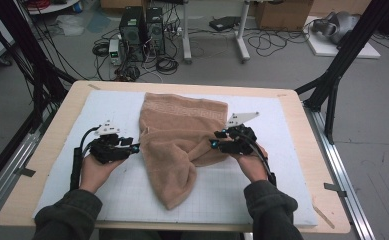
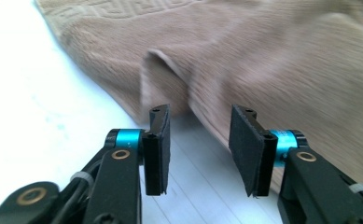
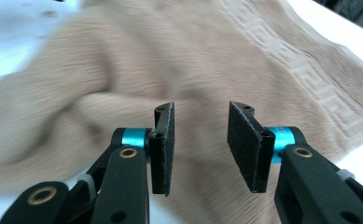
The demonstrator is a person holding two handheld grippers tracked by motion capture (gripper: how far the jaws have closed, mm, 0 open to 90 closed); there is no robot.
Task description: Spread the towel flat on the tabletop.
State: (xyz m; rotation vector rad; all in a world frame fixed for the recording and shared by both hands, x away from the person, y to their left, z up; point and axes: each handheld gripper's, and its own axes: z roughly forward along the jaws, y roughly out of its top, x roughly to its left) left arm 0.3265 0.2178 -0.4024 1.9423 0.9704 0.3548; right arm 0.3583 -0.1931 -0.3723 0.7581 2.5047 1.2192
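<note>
One towel [image 1: 179, 140] lies on the mat [image 1: 282, 175]. Two grippers, left [image 1: 134, 146] and right [image 1: 215, 139], both apart, hold nothing.

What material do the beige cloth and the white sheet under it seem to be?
The cloth looks like cotton terry, soft and matt: fuzzy pile, woven key-pattern border. The sheet seems a smooth white mat, perhaps plastic or foam, printed with a faint grid; the exact material is unclear.
</note>
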